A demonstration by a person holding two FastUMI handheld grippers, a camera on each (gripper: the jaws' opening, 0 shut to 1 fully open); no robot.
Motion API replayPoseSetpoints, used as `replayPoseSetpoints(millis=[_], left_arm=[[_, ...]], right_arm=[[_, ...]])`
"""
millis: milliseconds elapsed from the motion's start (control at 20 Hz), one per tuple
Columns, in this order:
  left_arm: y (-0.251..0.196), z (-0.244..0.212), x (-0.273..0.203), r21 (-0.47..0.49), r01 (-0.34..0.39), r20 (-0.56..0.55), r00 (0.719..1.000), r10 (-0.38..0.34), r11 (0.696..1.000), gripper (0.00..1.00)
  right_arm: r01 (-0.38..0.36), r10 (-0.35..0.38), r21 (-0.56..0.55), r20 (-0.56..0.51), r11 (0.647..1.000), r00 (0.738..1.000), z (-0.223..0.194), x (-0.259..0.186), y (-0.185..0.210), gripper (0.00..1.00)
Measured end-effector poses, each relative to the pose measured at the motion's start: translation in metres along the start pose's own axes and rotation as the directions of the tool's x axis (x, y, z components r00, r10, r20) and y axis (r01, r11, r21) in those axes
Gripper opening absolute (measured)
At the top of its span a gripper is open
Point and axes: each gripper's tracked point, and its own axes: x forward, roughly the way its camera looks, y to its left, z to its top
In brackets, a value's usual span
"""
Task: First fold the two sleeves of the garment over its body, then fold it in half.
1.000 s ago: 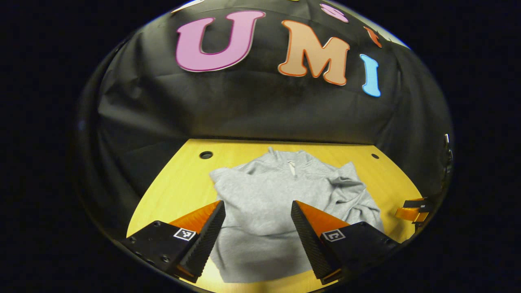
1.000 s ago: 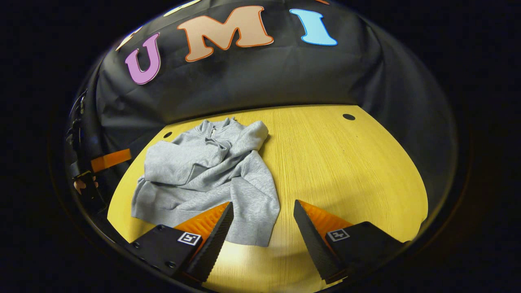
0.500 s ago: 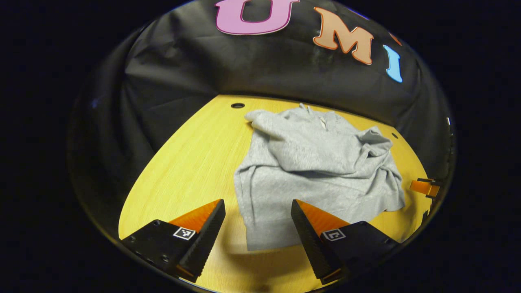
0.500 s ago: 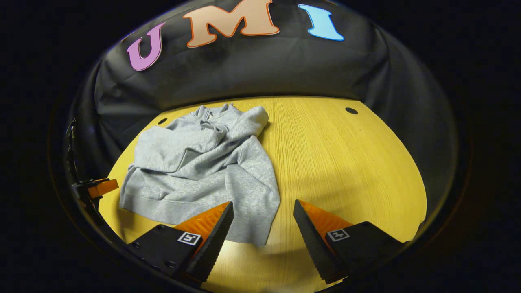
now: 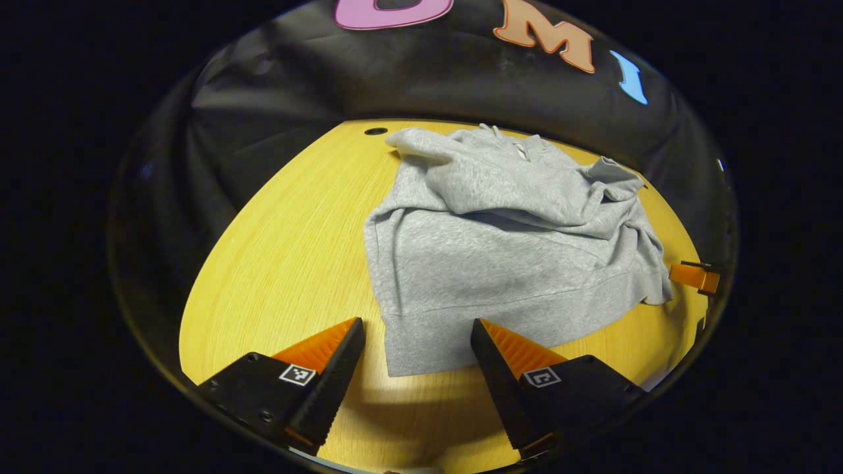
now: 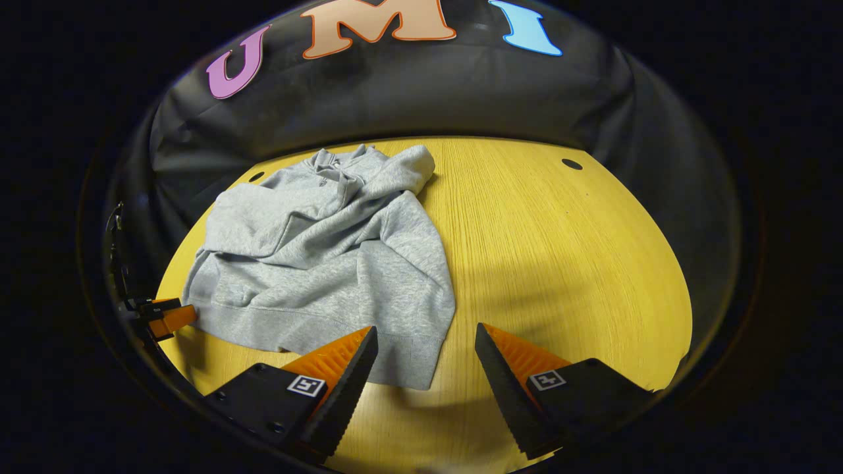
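Note:
A grey sweatshirt [image 5: 500,250] lies on the yellow wooden table [image 5: 283,263], both sleeves folded across its body and its collar toward the back wall. In the left gripper view my left gripper [image 5: 415,336] hangs open above the hem's near left corner, touching nothing. The same sweatshirt [image 6: 323,257] shows in the right gripper view, where my right gripper [image 6: 425,342] stands open above the hem's near right corner. The right gripper [image 5: 691,275] also shows at the far right edge of the left gripper view, and the left gripper [image 6: 164,317] at the left edge of the right gripper view.
The table [image 6: 566,263] has bare wood to the right of the garment. A round cable hole [image 5: 376,131] sits near the back left corner and another hole [image 6: 571,164] near the back right. Black cloth walls close the booth behind.
Both grippers have drawn back toward the near hem and tilted down. The left one shifted left, from over the body to the hem's left corner. The garment itself has not moved.

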Motion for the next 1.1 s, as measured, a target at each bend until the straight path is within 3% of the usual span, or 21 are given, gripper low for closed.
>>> replayPoseSetpoints(millis=[300, 350, 400, 450, 500, 550, 600, 650, 700, 750, 850, 900, 1100], left_arm=[[-0.002, -0.002, 0.001, 0.010, 0.012, 0.042, 0.999, -0.012, 1.000, 0.96], [-0.002, 0.001, 0.002, 0.012, 0.005, 0.067, 0.998, -0.006, 1.000, 0.96], [-0.002, -0.002, 0.001, 0.005, 0.000, 0.060, 0.998, -0.001, 1.000, 0.95], [-0.002, 0.000, 0.001, 0.002, -0.001, 0.061, 0.998, 0.001, 1.000, 0.94], [-0.003, -0.002, 0.002, 0.002, 0.003, 0.041, 0.999, -0.003, 1.000, 0.92], [-0.005, 0.000, 0.003, 0.006, 0.010, 0.032, 0.999, -0.010, 1.000, 0.92], [-0.007, -0.001, 0.004, 0.014, 0.021, 0.020, 1.000, -0.021, 1.000, 0.85], [-0.009, 0.001, 0.004, 0.026, 0.030, 0.020, 0.999, -0.031, 0.999, 0.81], [-0.012, 0.002, 0.006, 0.030, 0.036, 0.013, 0.999, -0.037, 0.999, 0.67], [-0.015, 0.004, 0.006, 0.031, 0.044, 0.014, 0.999, -0.045, 0.999, 0.58], [-0.021, 0.005, 0.007, 0.017, 0.067, 0.017, 0.998, -0.068, 0.998, 0.37], [-0.023, 0.005, 0.007, 0.012, 0.073, 0.019, 0.997, -0.073, 0.997, 0.21], [-0.024, 0.004, 0.004, -0.001, 0.080, -0.006, 0.997, -0.080, 0.997, 0.01]], right_arm=[[-0.014, 0.010, -0.048, -0.082, 0.999, 0.997, -0.029, 0.007, 0.009, 0.96], [-0.021, 0.018, -0.057, -0.057, 0.998, 0.998, -0.023, 0.010, 0.012, 0.98], [-0.025, 0.021, -0.068, -0.064, 0.997, 0.998, -0.025, 0.008, 0.013, 0.88], [-0.049, 0.043, -0.076, -0.078, 0.996, 0.996, -0.028, 0.009, 0.018, 0.86], [-0.073, 0.066, -0.095, -0.069, 0.993, 0.995, -0.025, 0.010, 0.023, 0.74], [-0.084, 0.076, -0.105, -0.078, 0.991, 0.994, -0.027, 0.008, 0.026, 0.78], [-0.095, 0.088, -0.110, -0.069, 0.989, 0.994, -0.026, 0.008, 0.028, 0.54], [-0.116, 0.107, -0.100, -0.088, 0.988, 0.990, -0.029, 0.009, 0.032, 0.59], [-0.111, 0.104, -0.083, -0.080, 0.990, 0.991, -0.026, 0.011, 0.034, 0.34], [-0.119, 0.113, -0.068, -0.092, 0.990, 0.989, -0.027, 0.010, 0.034, 0.24], [-0.125, 0.120, -0.045, -0.104, 0.991, 0.987, -0.026, 0.011, 0.034, 0.20], [-0.120, 0.116, -0.030, -0.108, 0.992, 0.987, -0.025, 0.009, 0.035, 0.15], [-0.054, 0.050, -0.046, -0.092, 0.997, 0.995, -0.024, 0.007, 0.031, 0.02]])
